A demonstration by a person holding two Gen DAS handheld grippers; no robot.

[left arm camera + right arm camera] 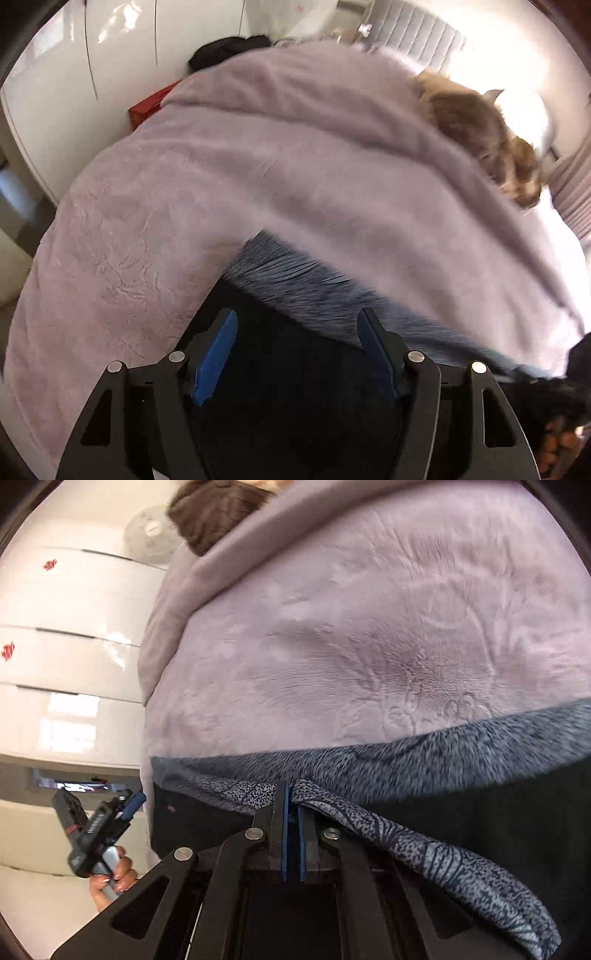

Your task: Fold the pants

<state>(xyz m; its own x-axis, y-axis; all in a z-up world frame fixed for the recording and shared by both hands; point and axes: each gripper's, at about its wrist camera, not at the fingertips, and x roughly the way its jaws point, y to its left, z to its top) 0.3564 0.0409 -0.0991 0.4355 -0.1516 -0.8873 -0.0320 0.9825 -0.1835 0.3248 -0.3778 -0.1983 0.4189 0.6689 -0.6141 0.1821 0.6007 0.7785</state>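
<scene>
The right gripper (pixel 291 794) is pinched tight on a fold of the speckled grey pants (pixel 406 753), low in the middle of its view. The pants lie across the bottom of both views on a fluffy purple blanket (pixel 369 627). The left gripper (pixel 297 328) has its blue fingers (pixel 216 354) spread apart with nothing between them, right above the dark part of the pants (pixel 295 273). A fold looks like it is under way. Next, I think, the left gripper needs to grab an edge too, so both can lay the pants flat.
</scene>
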